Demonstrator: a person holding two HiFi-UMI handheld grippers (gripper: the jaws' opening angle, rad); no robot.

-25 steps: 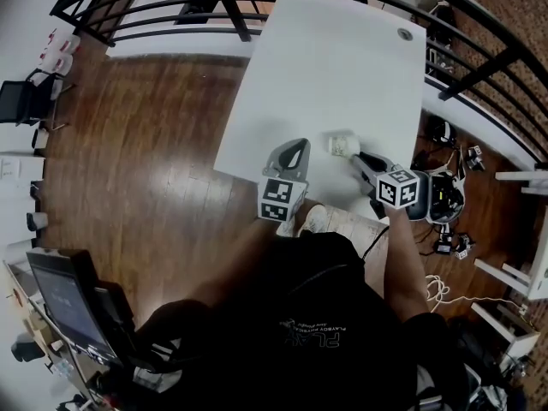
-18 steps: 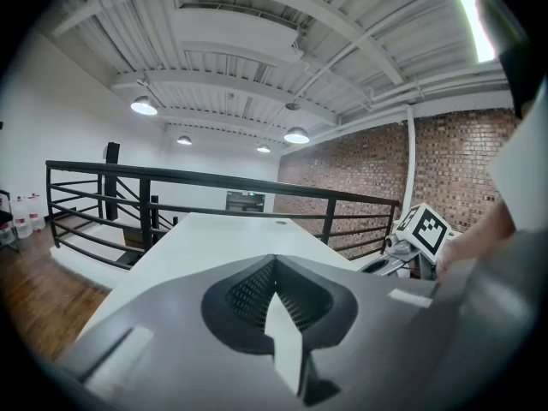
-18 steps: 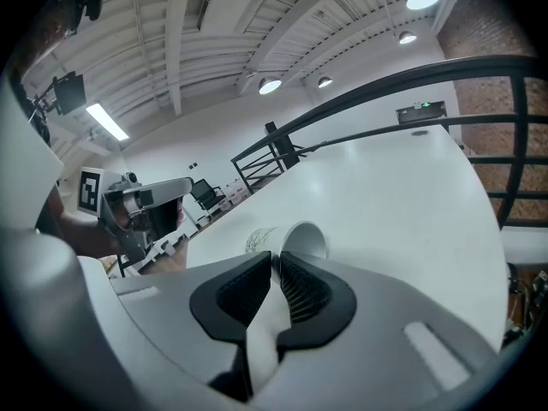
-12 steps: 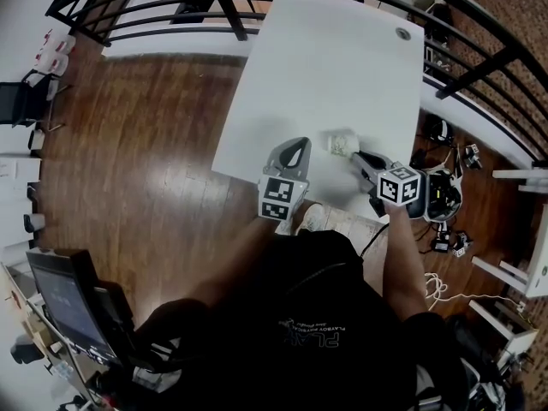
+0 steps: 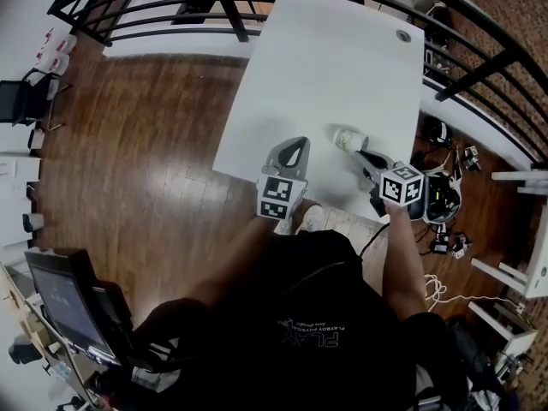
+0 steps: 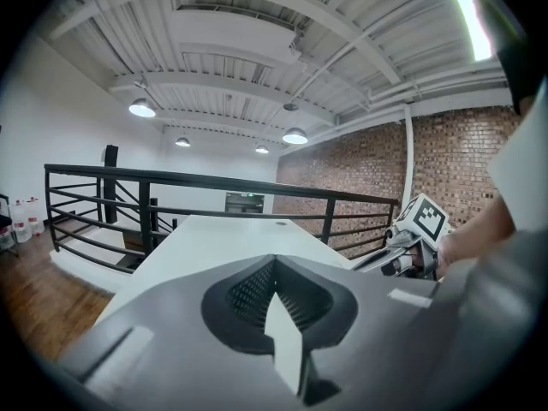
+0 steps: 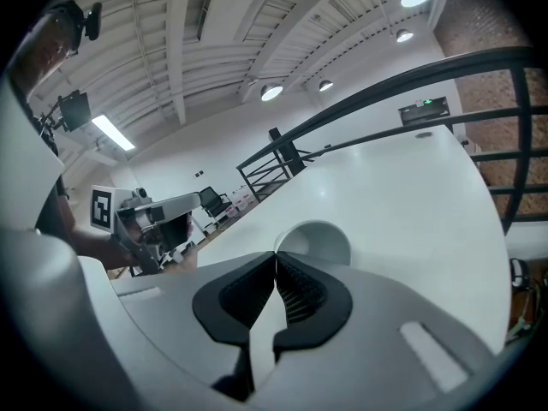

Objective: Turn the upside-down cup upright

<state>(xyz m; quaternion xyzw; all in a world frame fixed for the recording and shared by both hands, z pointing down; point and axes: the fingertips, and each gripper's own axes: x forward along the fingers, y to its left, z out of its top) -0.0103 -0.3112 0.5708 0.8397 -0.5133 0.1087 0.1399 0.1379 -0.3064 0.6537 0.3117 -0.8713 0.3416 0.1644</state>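
A small white cup (image 5: 347, 138) lies tipped over near the front edge of the white table (image 5: 342, 50). My right gripper (image 5: 358, 151) reaches it from the near right. In the right gripper view the cup (image 7: 321, 236) sits right at the tips of the right gripper (image 7: 276, 255), whose jaws are closing and nearly together, pinching the cup's rim. My left gripper (image 5: 300, 141) hovers over the table edge to the cup's left, shut with nothing in it. In its own view the left gripper (image 6: 274, 259) has its pads together.
A black railing (image 5: 171, 15) runs round the table's far and right sides. Cables and gear (image 5: 445, 195) lie on the wooden floor to the right. A monitor (image 5: 64, 302) and a chair (image 5: 26, 101) stand at the left.
The cup has gone from standing on the table to tipped over at the right gripper's tips. The right gripper has shifted slightly; the left has stayed put.
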